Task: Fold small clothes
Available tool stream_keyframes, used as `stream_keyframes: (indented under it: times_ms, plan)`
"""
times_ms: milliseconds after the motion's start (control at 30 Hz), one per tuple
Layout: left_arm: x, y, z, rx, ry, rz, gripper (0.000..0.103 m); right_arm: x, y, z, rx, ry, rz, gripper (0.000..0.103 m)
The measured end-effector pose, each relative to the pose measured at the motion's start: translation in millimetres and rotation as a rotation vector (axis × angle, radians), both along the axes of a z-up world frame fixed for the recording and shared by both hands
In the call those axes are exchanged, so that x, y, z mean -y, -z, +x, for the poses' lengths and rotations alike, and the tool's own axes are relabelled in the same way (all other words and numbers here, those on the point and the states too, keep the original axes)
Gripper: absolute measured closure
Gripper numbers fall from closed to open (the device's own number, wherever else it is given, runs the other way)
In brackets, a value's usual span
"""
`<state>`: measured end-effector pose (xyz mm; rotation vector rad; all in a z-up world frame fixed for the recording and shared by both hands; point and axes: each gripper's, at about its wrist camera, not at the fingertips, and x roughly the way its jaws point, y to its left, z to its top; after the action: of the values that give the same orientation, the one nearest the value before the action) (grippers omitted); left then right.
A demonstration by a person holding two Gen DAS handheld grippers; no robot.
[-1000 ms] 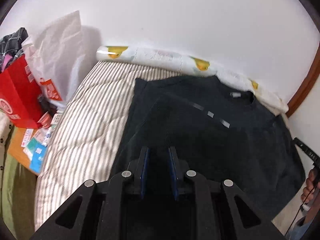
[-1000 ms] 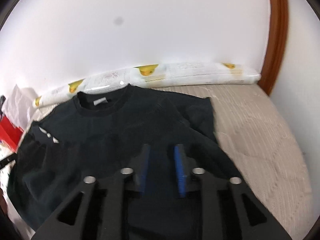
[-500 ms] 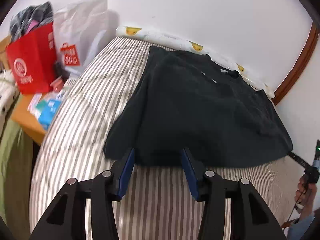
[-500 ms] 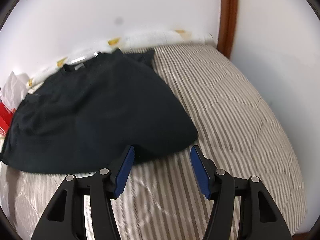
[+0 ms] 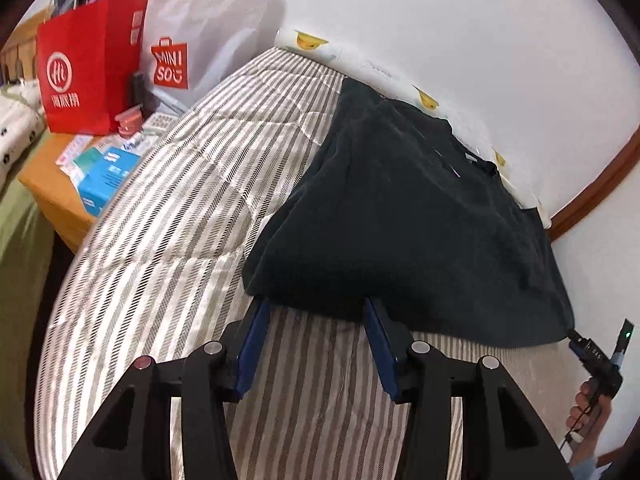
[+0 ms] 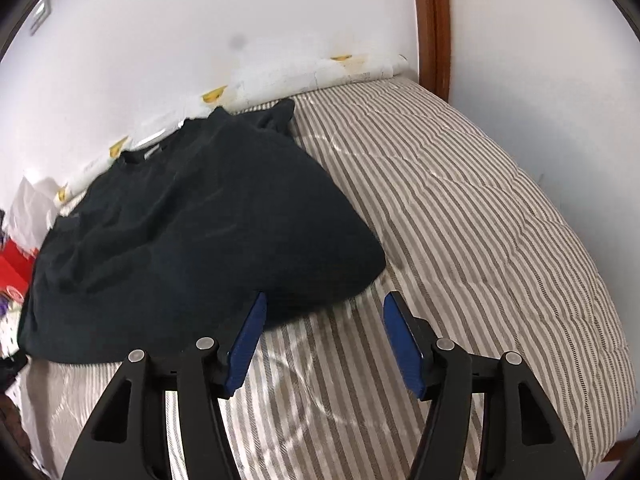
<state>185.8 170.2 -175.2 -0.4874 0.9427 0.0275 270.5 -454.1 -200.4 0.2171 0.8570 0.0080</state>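
Spread wide and empty above a striped quilt [image 5: 192,208]: the left gripper [image 5: 316,312], blue pads clear of the black T-shirt [image 5: 400,216] lying folded just ahead of its fingertips. Opening too, nothing between the jaws: the right gripper [image 6: 324,300], shirt hem just off its left pad. Far left of the left gripper, a red bag [image 5: 88,68].

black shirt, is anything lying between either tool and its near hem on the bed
Nothing visible does. The left tool and right tool both sit right at the near hem of the black shirt, with only bare striped quilt beneath them. The right tool's jaws are opening, and no cloth is pinched between them.
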Motion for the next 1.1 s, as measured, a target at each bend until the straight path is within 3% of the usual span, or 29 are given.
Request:
stream_keyframes:
  times_ms: [133, 300, 467, 500, 567, 633, 667, 900, 1100]
  plan:
    - [-2, 4, 11, 0.003, 0.009, -0.011, 0.055, -2, -2, 10, 0.007, 0.02, -0.006, 0.04]
    - [4, 5, 23, 0.009, 0.015, 0.031, 0.054, -3, 5, 27, -0.005, 0.038, -0.008, 0.037]
    - [8, 4, 31, 0.01, 0.015, 0.059, 0.053, -1, 17, 42, -0.027, 0.035, 0.054, 0.037]
    - [9, 4, 32, 0.006, 0.014, 0.067, 0.053, 0, 18, 44, -0.029, 0.034, 0.063, 0.039]
    - [11, 4, 32, -0.002, 0.007, 0.09, 0.063, 0, 20, 45, -0.03, 0.023, 0.095, 0.055]
    - [12, 4, 31, -0.002, 0.009, 0.098, 0.083, -1, 17, 43, -0.021, 0.008, 0.105, 0.075]
    - [12, 4, 29, 0.001, 0.021, 0.084, 0.088, -3, 15, 40, -0.009, -0.007, 0.1, 0.079]
    - [18, -11, 4, 0.038, 0.014, 0.141, 0.094, -8, 1, 18, 0.033, -0.019, 0.075, 0.084]
    - [20, -22, -22, 0.06, 0.017, 0.139, 0.095, -7, -10, -15, 0.056, -0.034, 0.062, 0.084]
